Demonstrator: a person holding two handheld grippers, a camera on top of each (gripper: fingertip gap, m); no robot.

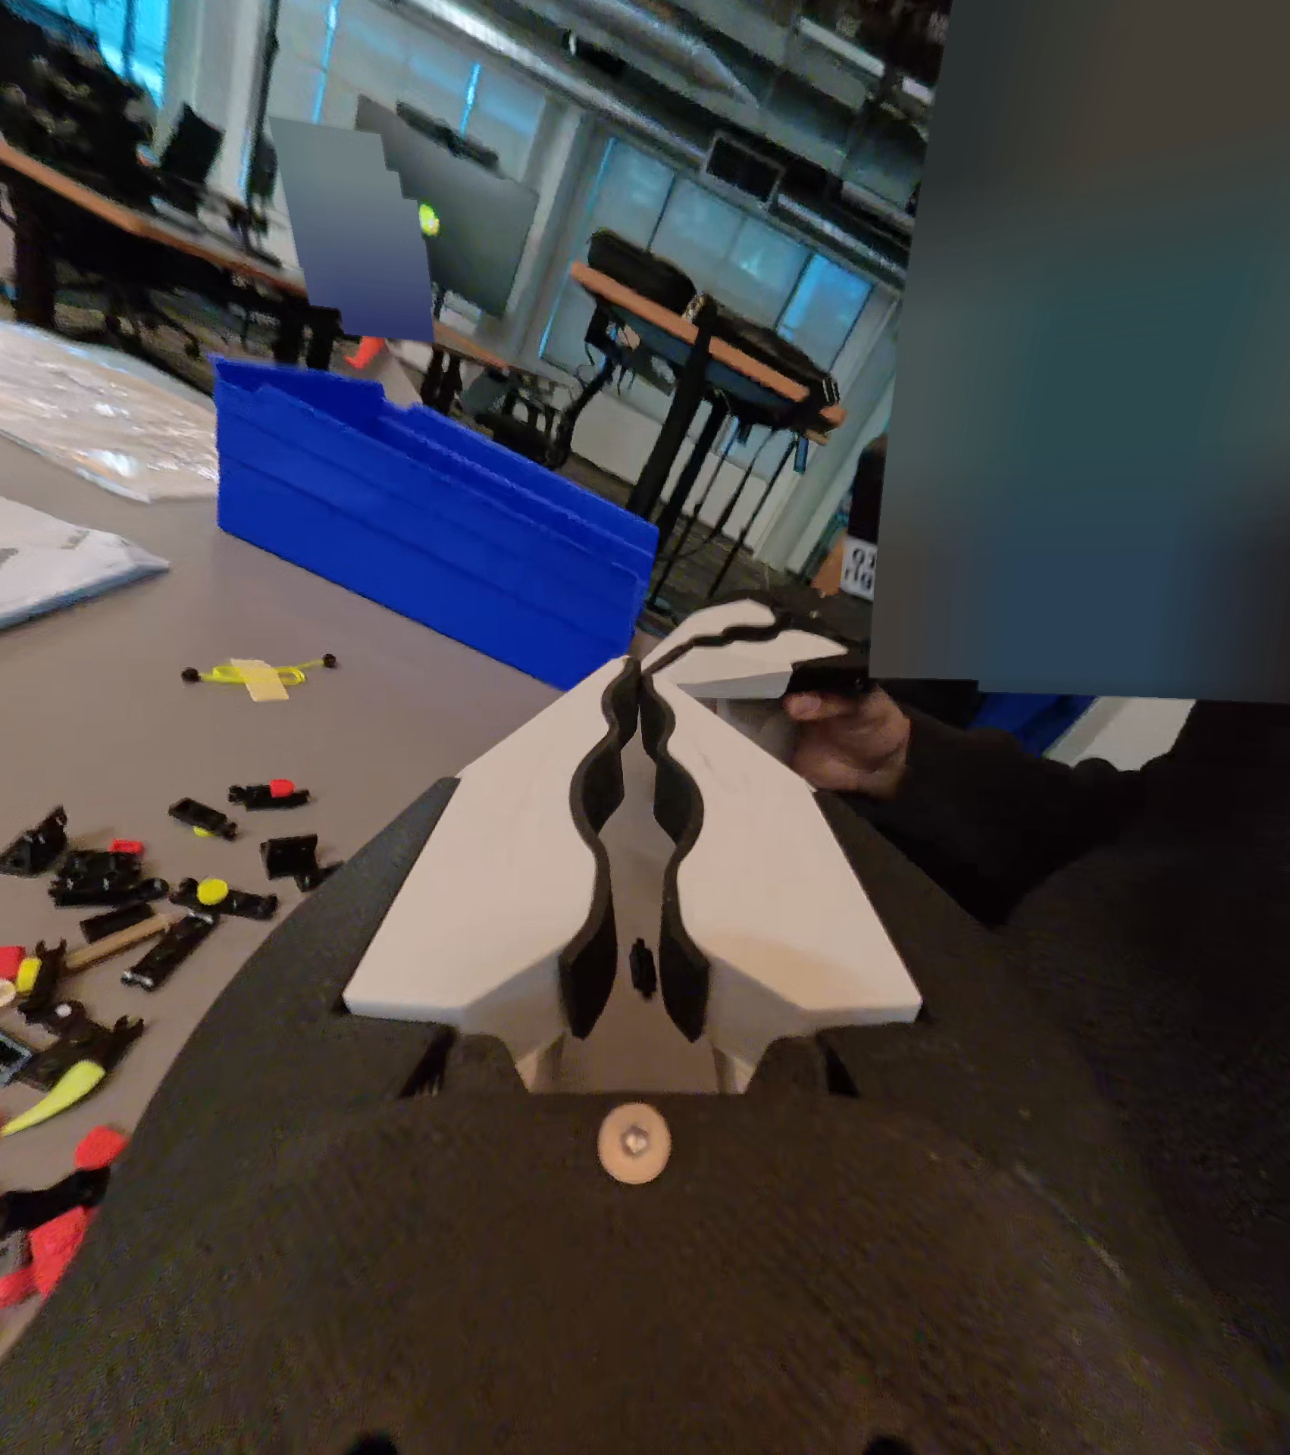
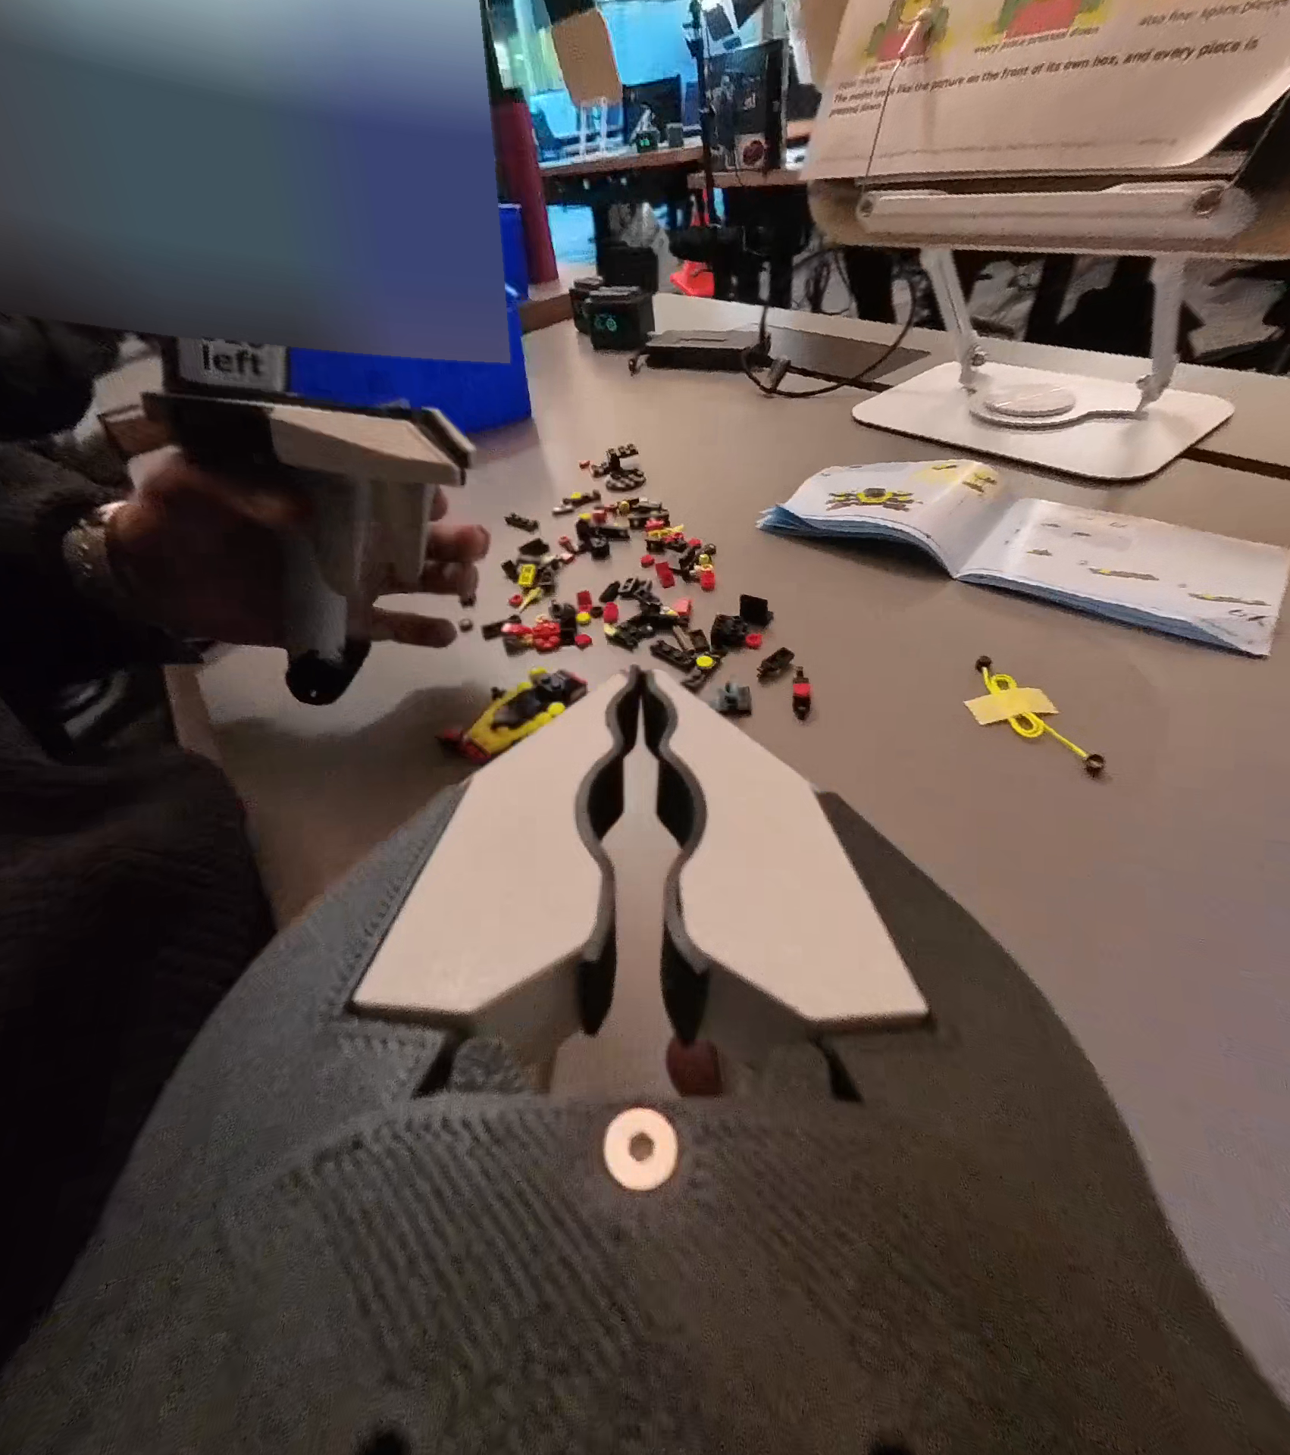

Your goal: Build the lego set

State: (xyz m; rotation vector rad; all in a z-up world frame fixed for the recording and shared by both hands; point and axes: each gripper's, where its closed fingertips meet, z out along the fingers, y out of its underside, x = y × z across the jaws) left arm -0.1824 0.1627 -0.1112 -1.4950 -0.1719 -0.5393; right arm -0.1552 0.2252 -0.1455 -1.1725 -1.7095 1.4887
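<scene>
My left gripper [image 1: 635,675] is shut and empty, held above the grey table; the right gripper's white fingers [image 1: 744,646] show just behind its tip. Loose black, red and yellow lego pieces [image 1: 98,945] lie on the table to its left. My right gripper [image 2: 635,683] is shut and empty, raised over the table. Just beyond its tip sits a partly built yellow, black and red lego vehicle [image 2: 520,708]. Behind it spreads the pile of loose pieces [image 2: 626,583]. The left gripper [image 2: 358,449], held in a hand, shows at the left of the right wrist view.
A blue bin [image 1: 421,504] stands behind the pieces. An open instruction booklet [image 2: 1020,543] lies on the right. A yellow string with black ends and tape [image 2: 1020,708] lies near it. A white stand [image 2: 1043,409] holds a printed sheet. Plastic bags [image 1: 59,394] lie far left. There is about 8 cm between the tips of the two grippers.
</scene>
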